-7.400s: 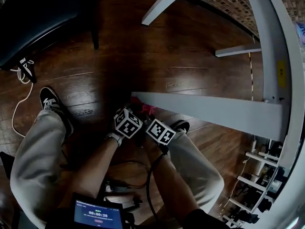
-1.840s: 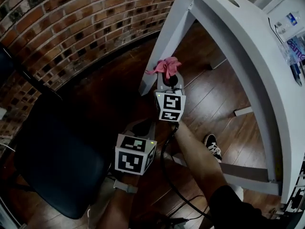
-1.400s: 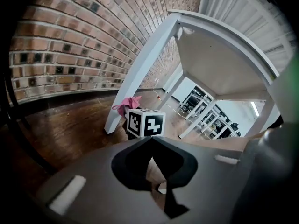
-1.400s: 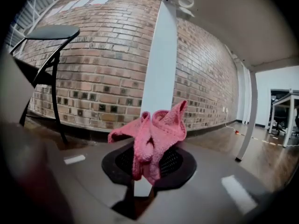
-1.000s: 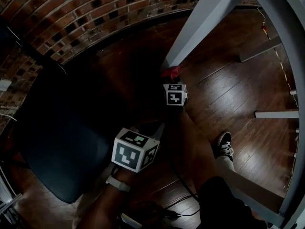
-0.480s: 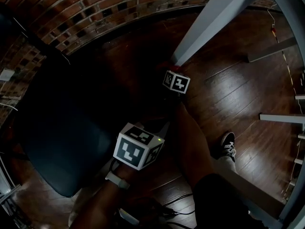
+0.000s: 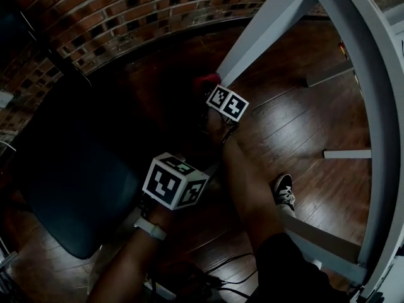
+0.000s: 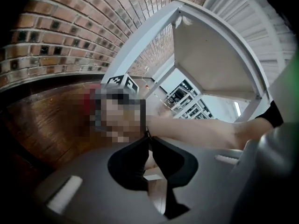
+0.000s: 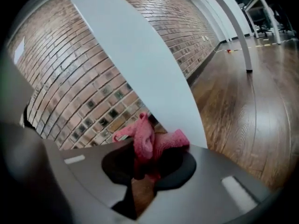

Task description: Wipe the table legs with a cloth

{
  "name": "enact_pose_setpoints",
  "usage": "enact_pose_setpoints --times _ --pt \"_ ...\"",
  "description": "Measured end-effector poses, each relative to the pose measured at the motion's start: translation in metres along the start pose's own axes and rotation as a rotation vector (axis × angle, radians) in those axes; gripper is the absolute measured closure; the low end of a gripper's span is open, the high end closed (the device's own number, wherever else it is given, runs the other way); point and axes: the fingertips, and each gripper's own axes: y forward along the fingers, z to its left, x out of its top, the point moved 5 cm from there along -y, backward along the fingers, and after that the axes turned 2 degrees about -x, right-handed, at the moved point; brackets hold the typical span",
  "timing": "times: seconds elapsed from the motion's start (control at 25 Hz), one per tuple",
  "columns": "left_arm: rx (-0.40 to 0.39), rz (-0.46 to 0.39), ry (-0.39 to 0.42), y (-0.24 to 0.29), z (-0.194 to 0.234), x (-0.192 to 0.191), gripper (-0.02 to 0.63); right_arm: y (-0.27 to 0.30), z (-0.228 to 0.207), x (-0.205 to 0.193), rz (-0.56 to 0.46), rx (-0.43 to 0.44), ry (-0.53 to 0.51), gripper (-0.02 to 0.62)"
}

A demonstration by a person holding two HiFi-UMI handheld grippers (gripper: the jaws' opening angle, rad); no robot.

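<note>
At the foot of the slanted white table leg [image 9: 140, 64], near the brick wall [image 7: 126, 11]: my right gripper [image 9: 142, 169], jaws pinched on a bunched pink cloth [image 9: 148, 141], with the cloth lying against the leg low down, close to the dark wooden floor [image 7: 297, 118]. Nearer my body, just beside the black chair seat [image 7: 69, 169]: my left gripper [image 8: 148, 136], jaws closed tip to tip with nothing between them, well apart from leg and cloth. Also on the floor: one black shoe [image 7: 284, 191], beside my right forearm.
</note>
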Motion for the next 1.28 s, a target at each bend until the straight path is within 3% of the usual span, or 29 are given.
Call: enact_pose_setpoints --times 0.28,0.48,0.64,1.04,1.28 --pt "-0.138 0.011 0.040 -0.033 -0.041 0.033 0.574 -0.048 0.046 0.053 -0.043 0.023 -0.029 0.538" --pt "-0.277 -0.080 0.084 -0.066 -0.072 0.056 0.572 -0.091 0.086 0.099 -0.089 0.043 -0.048 0.538" --pt "-0.350 -0.155 0.175 -0.086 -0.097 0.077 0.575 -0.125 0.117 0.149 -0.155 0.045 -0.130 0.540" --pt "-0.318 -0.294 0.214 -0.139 -0.119 0.089 0.606 -0.185 0.184 0.207 -0.297 0.018 -0.183 0.540" --pt "-0.291 -0.376 0.258 -0.163 -0.114 0.100 0.606 -0.225 0.231 0.255 -0.519 -0.036 -0.331 0.540"
